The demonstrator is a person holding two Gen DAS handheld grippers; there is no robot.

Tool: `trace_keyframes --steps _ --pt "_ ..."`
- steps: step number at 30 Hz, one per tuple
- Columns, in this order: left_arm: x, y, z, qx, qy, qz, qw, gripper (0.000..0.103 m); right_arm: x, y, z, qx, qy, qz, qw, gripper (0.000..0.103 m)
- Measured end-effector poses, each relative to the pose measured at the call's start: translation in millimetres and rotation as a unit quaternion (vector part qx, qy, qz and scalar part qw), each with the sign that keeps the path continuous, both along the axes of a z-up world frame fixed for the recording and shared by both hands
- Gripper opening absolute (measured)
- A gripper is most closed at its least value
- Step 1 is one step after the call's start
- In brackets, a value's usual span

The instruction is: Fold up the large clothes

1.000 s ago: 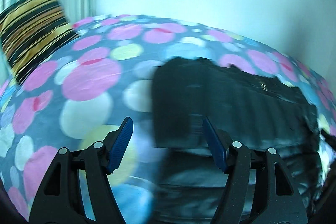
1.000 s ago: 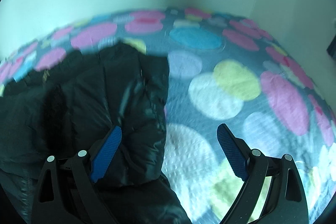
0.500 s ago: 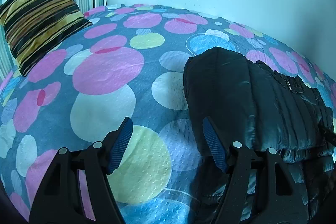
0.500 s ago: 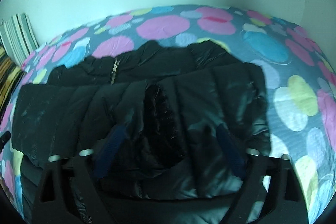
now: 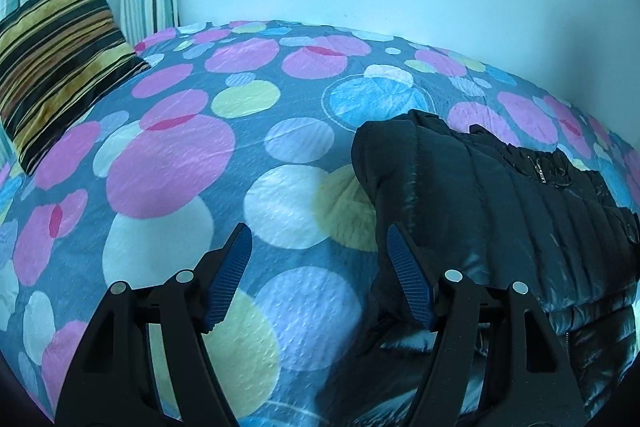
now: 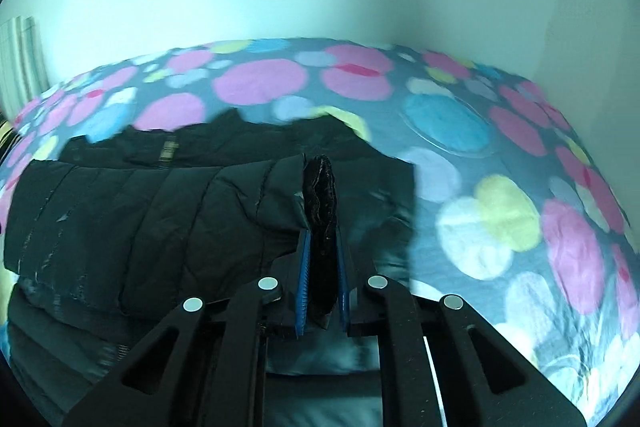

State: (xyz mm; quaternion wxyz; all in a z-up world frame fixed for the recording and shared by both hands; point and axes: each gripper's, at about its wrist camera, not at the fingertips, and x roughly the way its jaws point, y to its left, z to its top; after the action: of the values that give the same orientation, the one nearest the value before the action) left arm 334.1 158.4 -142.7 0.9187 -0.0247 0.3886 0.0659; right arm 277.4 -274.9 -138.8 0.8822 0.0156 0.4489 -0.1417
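On the polka-dot quilted bedspread, beside a striped cushion, a black padded jacket lies partly folded; the right gripper pinches its fuzzy cuff while the left gripper hangs open, empty. The slick, bulky fold could slip loose or spring apart.

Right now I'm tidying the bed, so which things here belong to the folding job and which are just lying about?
Job:
black puffer jacket
right claw, shut on its cuff
left claw, open

Lying about:
striped cushion
spotted bedspread
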Motion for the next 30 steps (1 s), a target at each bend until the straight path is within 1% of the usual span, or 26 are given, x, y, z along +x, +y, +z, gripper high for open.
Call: trace_keyframes --steps 3,5,6,8,11,12,13,15,18,20,22,24,25,26,27,30 --pt "13 -11 -9 0.026 0.015 -0.01 0.9995 0.07 -2 -19 -10 0.016 0.016 -0.015 1.0 0.012" --pt "23 -19 -20 0.065 0.037 -0.007 0.9971 0.07 -2 -21 -17 0.013 0.024 -0.013 1.0 0.012" --pt "28 -20 -27 0.078 0.051 -0.006 0.9956 0.07 -1 -21 -19 0.011 0.027 -0.012 0.999 0.012" --pt "32 -15 -37 0.072 0.073 0.001 0.9947 0.068 3 -21 -30 0.008 0.044 -0.009 0.999 0.013" --pt "41 -1 -57 0.042 0.116 0.017 0.9922 0.057 7 -20 -47 0.005 0.062 -0.003 0.998 0.015" --pt "42 3 -63 0.035 0.124 0.019 0.9915 0.058 7 -18 -50 0.0 0.064 -0.001 0.998 0.015" --pt "41 5 -65 0.03 0.119 0.018 0.9923 0.058 8 -16 -53 -0.005 0.065 0.001 0.998 0.015" --pt "39 5 -62 0.033 0.111 0.013 0.9932 0.057 9 -15 -56 -0.004 0.068 0.001 0.998 0.015" --pt "33 10 -51 0.017 0.098 0.023 0.9947 0.057 9 -16 -54 0.0 0.064 0.002 0.998 0.015" --pt "25 16 -37 0.003 0.075 0.039 0.9964 0.057 9 -14 -53 -0.005 0.064 0.003 0.998 0.016" --pt "17 19 -18 -0.021 0.043 0.041 0.998 0.057 8 -14 -53 -0.007 0.062 0.004 0.998 0.017" --pt "15 17 -2 -0.05 0.017 0.022 0.9984 0.058 8 -13 -54 -0.009 0.06 0.003 0.998 0.017" --pt "16 12 6 -0.065 0.006 0.004 0.9979 0.059 7 -12 -54 -0.01 0.059 0.003 0.998 0.017" --pt "20 7 10 -0.07 0.003 -0.014 0.9974 0.062 7 -12 -53 -0.011 0.059 0.003 0.998 0.017" --pt "26 0 11 -0.071 0.007 -0.034 0.9969 0.063 7 -11 -53 -0.012 0.058 0.003 0.998 0.017" --pt "42 -16 0 -0.047 0.03 -0.052 0.9971 0.063 7 -12 -52 -0.011 0.056 0.003 0.998 0.017"
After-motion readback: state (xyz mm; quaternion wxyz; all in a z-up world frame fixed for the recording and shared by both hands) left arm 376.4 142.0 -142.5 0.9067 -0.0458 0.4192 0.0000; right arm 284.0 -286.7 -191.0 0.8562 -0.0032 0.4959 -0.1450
